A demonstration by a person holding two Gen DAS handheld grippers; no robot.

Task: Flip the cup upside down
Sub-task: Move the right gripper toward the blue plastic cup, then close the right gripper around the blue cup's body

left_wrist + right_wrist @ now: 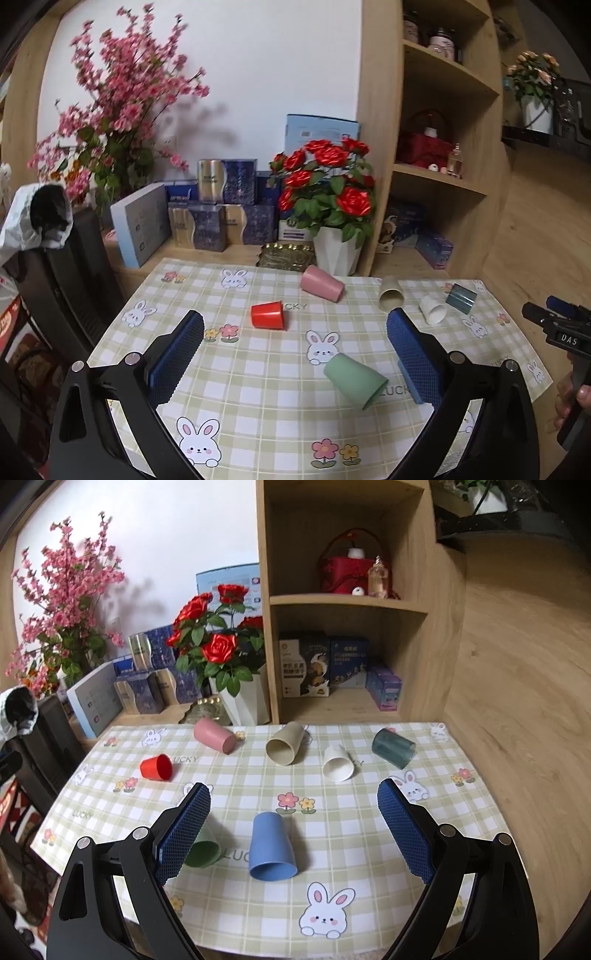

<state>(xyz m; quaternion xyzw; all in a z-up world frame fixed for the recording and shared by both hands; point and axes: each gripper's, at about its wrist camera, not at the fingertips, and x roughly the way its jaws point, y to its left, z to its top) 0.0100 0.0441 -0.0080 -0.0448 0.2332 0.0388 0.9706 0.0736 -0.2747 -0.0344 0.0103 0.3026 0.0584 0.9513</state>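
**Seven cups down, both grippers wide and empty over the bunny cloth**

Both handheld grippers hover above a checked tablecloth (pixel 354 834) printed with rabbits, their blue-padded jaws spread wide and holding nothing. The right gripper (pixel 293 805) frames a blue cup (pixel 272 847) lying on its side, mouth toward the camera, between but clear of the pads. The left gripper (pixel 295 332) looks over a green cup (pixel 355 379), also on its side, just beside its right-hand pad. Farther back lie a red cup (pixel 268 315), a pink cup (pixel 321 284), a beige cup (pixel 284 745), a white cup (pixel 337 763) and a dark teal cup (pixel 393 747), all tipped over.

The risk from here appears to be rolling. A tapered cup on its side likely curves away if one pad nudges it before the other closes, and the blue cup sits near the table's front edge. A grip too close to the open rim could squeeze it out of the jaws mid-turn. Setting the cup down tilted may let it topple back. With the green cup so close, the two grippers could also crowd each other.
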